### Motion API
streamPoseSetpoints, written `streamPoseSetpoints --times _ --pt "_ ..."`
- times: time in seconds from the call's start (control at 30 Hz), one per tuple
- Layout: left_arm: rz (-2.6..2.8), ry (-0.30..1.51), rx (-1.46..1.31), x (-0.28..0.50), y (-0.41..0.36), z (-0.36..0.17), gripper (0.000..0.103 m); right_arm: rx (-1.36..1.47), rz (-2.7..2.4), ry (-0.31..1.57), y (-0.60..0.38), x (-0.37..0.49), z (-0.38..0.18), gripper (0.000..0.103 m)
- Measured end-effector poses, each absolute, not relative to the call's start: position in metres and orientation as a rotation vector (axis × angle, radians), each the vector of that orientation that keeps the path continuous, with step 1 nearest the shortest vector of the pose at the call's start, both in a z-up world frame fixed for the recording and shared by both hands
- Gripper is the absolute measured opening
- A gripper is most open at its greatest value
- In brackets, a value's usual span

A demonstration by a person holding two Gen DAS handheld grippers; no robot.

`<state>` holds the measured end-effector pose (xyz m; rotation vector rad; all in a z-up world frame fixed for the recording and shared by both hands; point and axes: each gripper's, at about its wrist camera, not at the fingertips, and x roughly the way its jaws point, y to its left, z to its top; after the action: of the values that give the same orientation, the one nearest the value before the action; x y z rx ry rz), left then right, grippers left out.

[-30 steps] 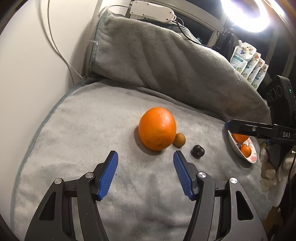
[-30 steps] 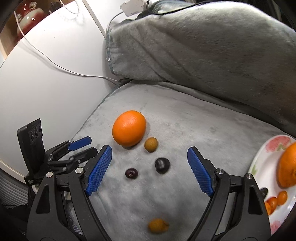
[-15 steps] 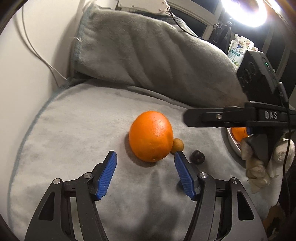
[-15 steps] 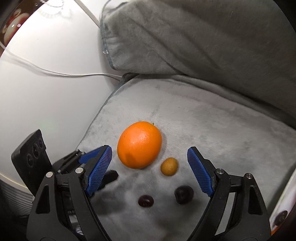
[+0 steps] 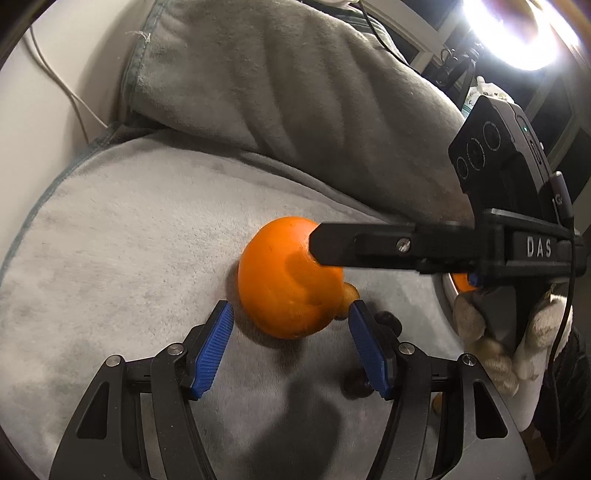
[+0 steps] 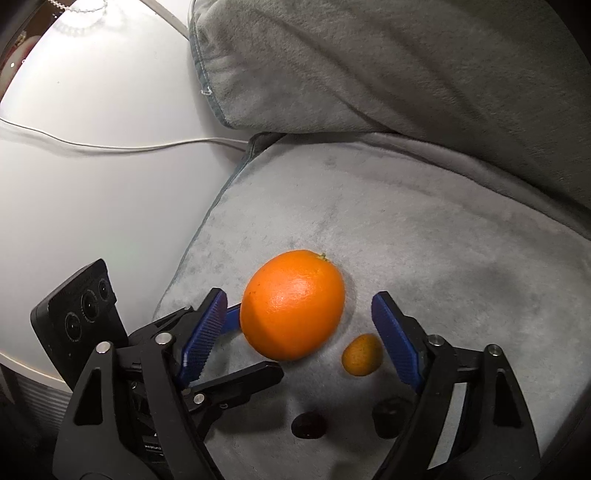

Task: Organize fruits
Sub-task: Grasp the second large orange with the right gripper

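A large orange (image 5: 284, 280) (image 6: 293, 304) lies on the grey blanket. My left gripper (image 5: 290, 314) is open, its blue pads on either side of the orange's near half without touching. My right gripper (image 6: 299, 306) is open too and reaches around the orange from the other side; one of its black fingers (image 5: 369, 247) crosses above the fruit in the left wrist view. A small kumquat (image 6: 362, 353) (image 5: 349, 293) lies beside the orange. Two dark plums (image 6: 308, 424) (image 6: 391, 413) lie nearer the right wrist camera.
A folded grey blanket (image 6: 406, 74) rises behind the fruit. The white table (image 6: 92, 129) carries a white cable (image 6: 129, 146). A plate rim with an orange fruit (image 5: 461, 282) shows behind the right gripper. A bright lamp (image 5: 517, 33) glares at top right.
Both grippers have moved in toward the large orange, which now sits between both pairs of open fingers. The right gripper's finger has slid over the orange. The fruit has not moved.
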<state>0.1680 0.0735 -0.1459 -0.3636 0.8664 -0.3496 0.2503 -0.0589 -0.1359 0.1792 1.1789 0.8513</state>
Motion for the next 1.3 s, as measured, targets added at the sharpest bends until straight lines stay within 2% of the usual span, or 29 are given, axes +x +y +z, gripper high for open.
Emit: streamPoseSetpoints --times 0.3,0.37,0.63,1.3 --pt "-0.361 0.888 -0.395 0.177 0.073 -0.153 0.064 0.179 0.855 1.203 -0.052 0.247 -0.142 0.073" --pt "-0.363 0.896 -0.394 0.178 0.071 -0.155 0.064 0.189 0.859 1.213 -0.051 0.247 -0.145 0.068" --pt "-0.347 0.887 -0.358 0.178 0.065 -0.155 0.058 0.188 0.852 1.194 -0.051 0.244 -0.144 0.067" --pt "-0.335 0.796 -0.317 0.149 0.048 -0.126 0.059 0.211 0.850 1.095 -0.071 0.225 -0.117 0.067"
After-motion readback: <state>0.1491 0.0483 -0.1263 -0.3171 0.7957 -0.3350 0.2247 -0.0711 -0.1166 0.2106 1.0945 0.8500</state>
